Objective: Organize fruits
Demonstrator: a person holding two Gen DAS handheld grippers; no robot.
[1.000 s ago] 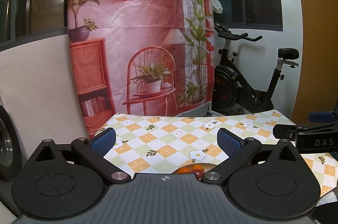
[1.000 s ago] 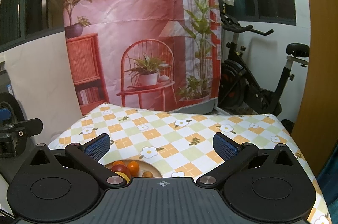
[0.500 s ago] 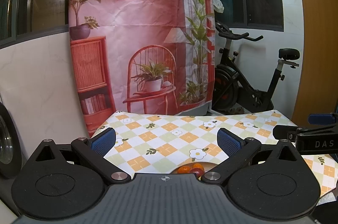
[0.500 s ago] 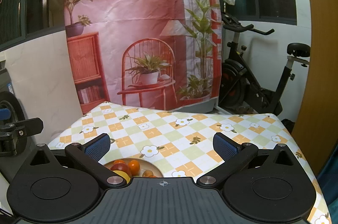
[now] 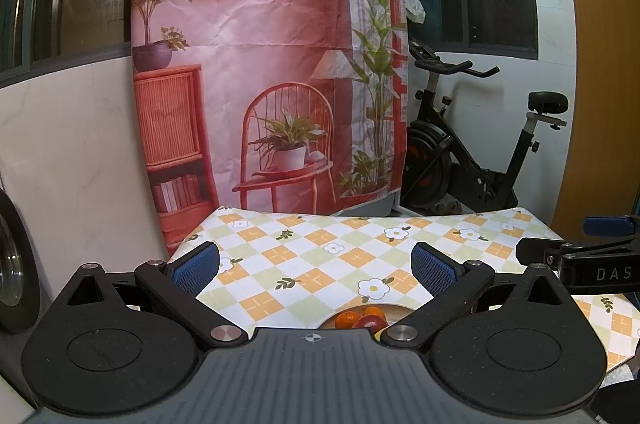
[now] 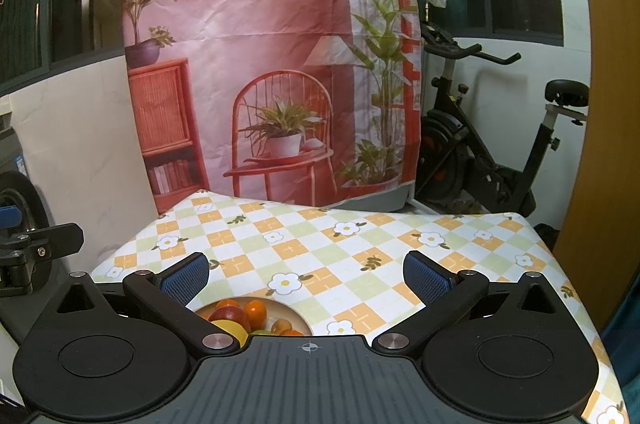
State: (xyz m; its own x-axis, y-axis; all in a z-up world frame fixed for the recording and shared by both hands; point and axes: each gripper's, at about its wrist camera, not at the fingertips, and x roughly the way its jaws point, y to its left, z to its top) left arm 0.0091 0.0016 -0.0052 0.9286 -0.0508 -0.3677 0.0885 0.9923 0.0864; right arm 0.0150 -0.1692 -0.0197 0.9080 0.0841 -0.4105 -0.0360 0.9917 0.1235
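Checked tablecloth (image 6: 320, 256) fills the ground before a printed backdrop, and the plate (image 6: 298, 320) sits at its near edge, heaped with fruits (image 6: 240, 316); the left gripper (image 5: 316, 266) and right gripper (image 6: 306, 274) hang above the plate, both spread wide and empty. Fruit gathered so fits sorting either done or pending; no single move is settled.

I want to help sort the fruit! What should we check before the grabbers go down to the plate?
1. Left gripper open with nothing in it: ok.
2. Right gripper open with nothing in it: ok.
3. Fruits in sight on the plate: ok, though partly hidden by the gripper body.
4. Tablecloth beyond the plate bare: ok.
5. Where the sorted fruit should go: cannot tell, no other container is in view.
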